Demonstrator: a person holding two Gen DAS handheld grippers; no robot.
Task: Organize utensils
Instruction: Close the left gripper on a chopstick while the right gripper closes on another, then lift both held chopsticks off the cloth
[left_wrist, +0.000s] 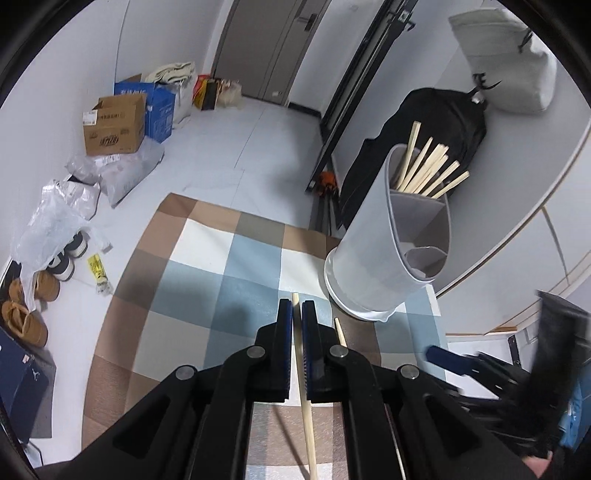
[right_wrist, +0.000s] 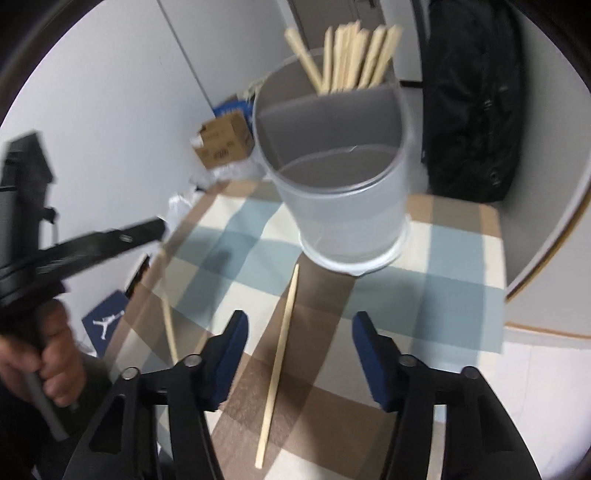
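Observation:
My left gripper (left_wrist: 296, 310) is shut on a wooden chopstick (left_wrist: 306, 398), held above the checked cloth (left_wrist: 221, 273). A grey divided utensil holder (left_wrist: 391, 243) stands to its right, with several chopsticks (left_wrist: 428, 170) in its far compartment. A second loose chopstick (left_wrist: 340, 332) lies by the holder's base. In the right wrist view my right gripper (right_wrist: 299, 325) is open and empty over a loose chopstick (right_wrist: 280, 354) on the cloth, just in front of the holder (right_wrist: 343, 206). The left gripper (right_wrist: 110, 236) shows blurred at the left, holding its chopstick (right_wrist: 166, 306).
The cloth (right_wrist: 443, 295) covers a small table. A black backpack (left_wrist: 424, 140) leans behind the holder beside a round white tabletop (left_wrist: 535, 184). Cardboard boxes (left_wrist: 114, 125), plastic bags and shoes (left_wrist: 26, 310) lie on the floor at the left.

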